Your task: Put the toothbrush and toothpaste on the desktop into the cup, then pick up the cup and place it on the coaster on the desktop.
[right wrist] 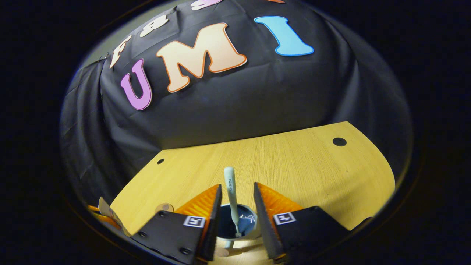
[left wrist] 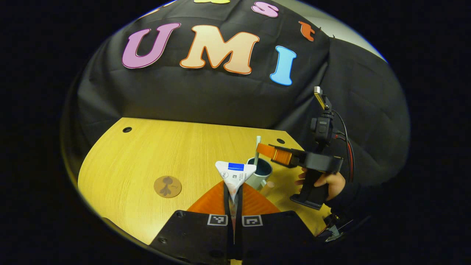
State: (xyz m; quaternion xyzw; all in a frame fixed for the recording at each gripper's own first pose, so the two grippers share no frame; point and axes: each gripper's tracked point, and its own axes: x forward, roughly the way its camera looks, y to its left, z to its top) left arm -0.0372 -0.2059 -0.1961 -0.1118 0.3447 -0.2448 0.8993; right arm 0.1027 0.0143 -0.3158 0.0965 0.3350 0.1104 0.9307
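Gripping the toothpaste [left wrist: 235, 176] crimped end up, the left gripper [left wrist: 232, 200] hovers beside the cup [left wrist: 260, 173]. The right gripper [right wrist: 237, 206], jaws apart, straddles the upright toothbrush [right wrist: 230, 195].

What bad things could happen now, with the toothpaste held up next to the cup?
1. The toothbrush already leans inside the cup. The toothpaste, pinched in the left gripper, might bump it going in.
2. The cup looks light; a push from the tube could tip it.
3. The right gripper sits open right over the cup, so the two grippers might collide.
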